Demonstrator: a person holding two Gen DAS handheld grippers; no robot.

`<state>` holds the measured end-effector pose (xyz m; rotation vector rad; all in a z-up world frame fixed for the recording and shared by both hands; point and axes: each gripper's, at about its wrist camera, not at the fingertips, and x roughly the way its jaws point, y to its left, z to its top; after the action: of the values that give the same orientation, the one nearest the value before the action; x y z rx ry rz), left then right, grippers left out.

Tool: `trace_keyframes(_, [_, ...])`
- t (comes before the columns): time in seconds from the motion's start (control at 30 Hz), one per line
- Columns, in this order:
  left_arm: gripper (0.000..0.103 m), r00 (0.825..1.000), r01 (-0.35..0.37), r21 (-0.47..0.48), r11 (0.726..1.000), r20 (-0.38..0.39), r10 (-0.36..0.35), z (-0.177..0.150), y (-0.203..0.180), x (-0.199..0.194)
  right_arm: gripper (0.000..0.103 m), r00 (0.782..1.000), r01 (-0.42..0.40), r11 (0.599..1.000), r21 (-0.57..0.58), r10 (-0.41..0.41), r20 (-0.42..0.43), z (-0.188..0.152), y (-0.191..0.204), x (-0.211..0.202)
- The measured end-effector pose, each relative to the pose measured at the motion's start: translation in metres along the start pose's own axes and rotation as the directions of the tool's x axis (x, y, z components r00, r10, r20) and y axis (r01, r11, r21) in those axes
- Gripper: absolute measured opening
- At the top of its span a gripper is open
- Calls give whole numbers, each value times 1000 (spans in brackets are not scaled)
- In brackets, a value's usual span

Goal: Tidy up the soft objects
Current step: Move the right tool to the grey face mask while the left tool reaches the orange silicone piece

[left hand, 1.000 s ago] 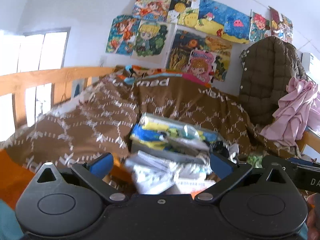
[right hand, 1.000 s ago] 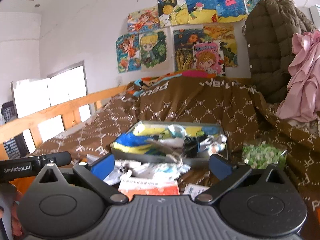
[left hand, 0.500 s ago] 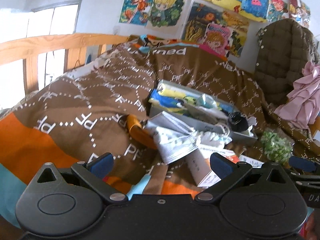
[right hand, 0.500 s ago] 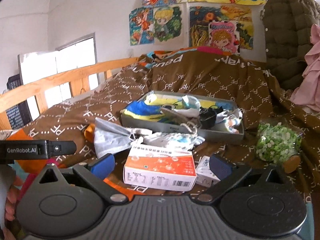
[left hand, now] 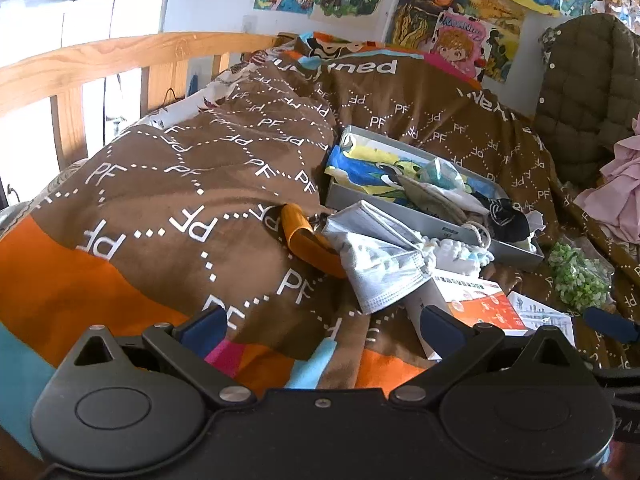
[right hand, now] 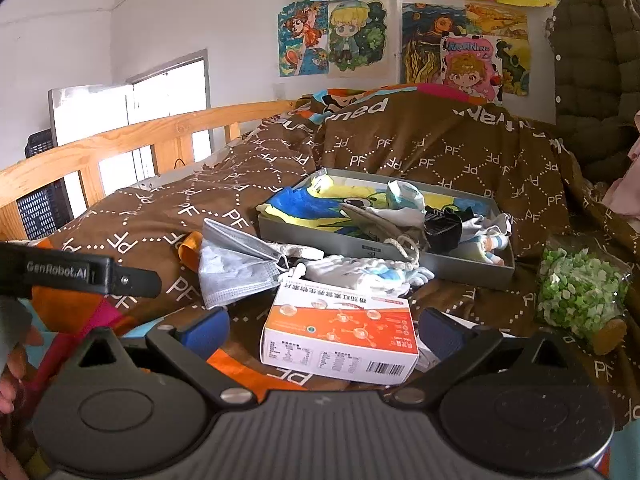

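Gray face mask lying just left of orange box on blanket, prob. light & floppy, best pinched at folded edge; left gripper & right gripper both wide, holding nothing.

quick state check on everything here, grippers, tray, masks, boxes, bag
left gripper: open, holding nothing
right gripper: open, holding nothing
grey tray: on the blanket, lidless, holding cloths and socks
grey masks: loose heap outside the tray
white sock: crumpled, outside the tray
orange box: closed, lying flat
green bag: full, on the blanket
orange item: partly under the masks
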<state>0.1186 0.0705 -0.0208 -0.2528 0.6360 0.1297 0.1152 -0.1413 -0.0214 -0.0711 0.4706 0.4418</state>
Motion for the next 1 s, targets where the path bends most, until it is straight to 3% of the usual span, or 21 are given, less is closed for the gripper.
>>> trace_keyframes(0.23, [102, 999, 51, 118, 992, -21, -49, 22, 3, 18, 103, 999, -12, 1000, -8, 13, 41, 1, 0, 4])
trace_keyframes(0.33, [102, 997, 77, 124, 989, -6, -77, 27, 10, 21, 103, 998, -19, 1000, -19, 20, 54, 0, 2, 9])
trace_keyframes(0.53, [102, 990, 143, 0, 990, -9, -143, 36, 28, 34, 103, 997, -44, 998, -43, 47, 68, -4, 9, 21])
trace_keyframes(0.73, [99, 972, 233, -100, 967, 10, -233, 50, 40, 56, 103, 994, -85, 990, -113, 92, 56, 0, 23, 43])
trace_keyframes(1.0, [93, 961, 266, -211, 941, -15, -275, 59, 55, 85, 103, 983, -181, 975, -133, 183, 9, 23, 28, 75])
